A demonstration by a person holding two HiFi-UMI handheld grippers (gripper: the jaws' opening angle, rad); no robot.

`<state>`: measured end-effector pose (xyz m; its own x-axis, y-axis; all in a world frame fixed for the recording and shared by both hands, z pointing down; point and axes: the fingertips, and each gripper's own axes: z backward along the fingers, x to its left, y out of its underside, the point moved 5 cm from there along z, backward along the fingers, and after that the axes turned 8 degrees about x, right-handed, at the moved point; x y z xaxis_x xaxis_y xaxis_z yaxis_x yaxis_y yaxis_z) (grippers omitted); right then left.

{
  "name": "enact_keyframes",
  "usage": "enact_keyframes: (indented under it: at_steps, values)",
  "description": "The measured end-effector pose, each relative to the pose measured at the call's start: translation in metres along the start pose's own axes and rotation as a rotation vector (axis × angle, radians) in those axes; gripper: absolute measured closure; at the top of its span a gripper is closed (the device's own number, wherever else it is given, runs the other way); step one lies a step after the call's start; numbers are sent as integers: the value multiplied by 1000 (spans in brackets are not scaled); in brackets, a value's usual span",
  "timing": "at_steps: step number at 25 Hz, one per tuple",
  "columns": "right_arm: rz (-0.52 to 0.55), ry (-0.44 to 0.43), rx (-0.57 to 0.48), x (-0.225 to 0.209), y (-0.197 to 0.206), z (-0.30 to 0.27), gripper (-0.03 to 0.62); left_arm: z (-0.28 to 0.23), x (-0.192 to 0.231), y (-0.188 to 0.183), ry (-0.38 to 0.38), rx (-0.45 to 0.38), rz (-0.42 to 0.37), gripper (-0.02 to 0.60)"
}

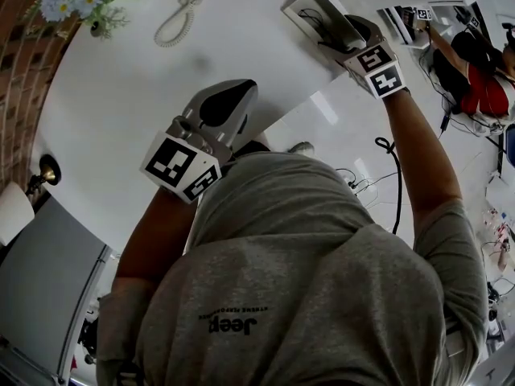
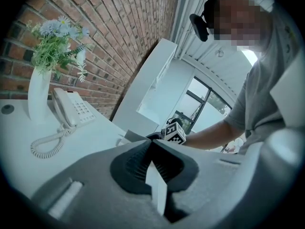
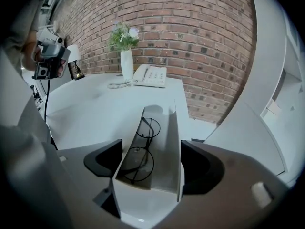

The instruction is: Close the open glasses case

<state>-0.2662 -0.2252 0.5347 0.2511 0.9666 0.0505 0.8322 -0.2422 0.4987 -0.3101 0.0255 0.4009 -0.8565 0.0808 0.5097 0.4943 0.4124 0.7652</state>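
The open glasses case (image 3: 164,142) is a white trough lying lengthwise between my right gripper's (image 3: 152,163) jaws, with thin round glasses (image 3: 145,144) inside. Both black pads (image 3: 102,159) sit against its side walls. In the head view the case (image 1: 315,13) lies on papers at the white table's (image 1: 145,95) far right, under my right gripper (image 1: 342,32). My left gripper (image 1: 229,103) hovers over the table's near edge, well left of the case, jaws together and empty. In the left gripper view the left gripper (image 2: 155,168) points toward the right gripper's marker cube (image 2: 175,132).
A white phone (image 3: 151,75) with a coiled cord (image 1: 173,26) and a white vase of flowers (image 3: 126,63) stand at the table's back by the brick wall. A small lamp (image 1: 44,171) is at the left. Cables and clutter lie on the floor at the right.
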Motion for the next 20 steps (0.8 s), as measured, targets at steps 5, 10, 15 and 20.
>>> enact_keyframes:
  at_steps: [5, 10, 15, 20]
  values:
    - [24, 20, -8, 3, -1, 1, 224, -3, -1, 0, 4, 2, -2, 584]
    - [42, 44, -8, 7, -1, 1, 235, -4, -2, 1, 9, 2, -5, 584]
    - [66, 68, -8, 10, -3, 3, 250, -5, -4, 0, 9, 1, -5, 584]
    - [101, 100, -9, 15, -3, 4, 270, -6, -5, 0, 11, 4, -6, 584]
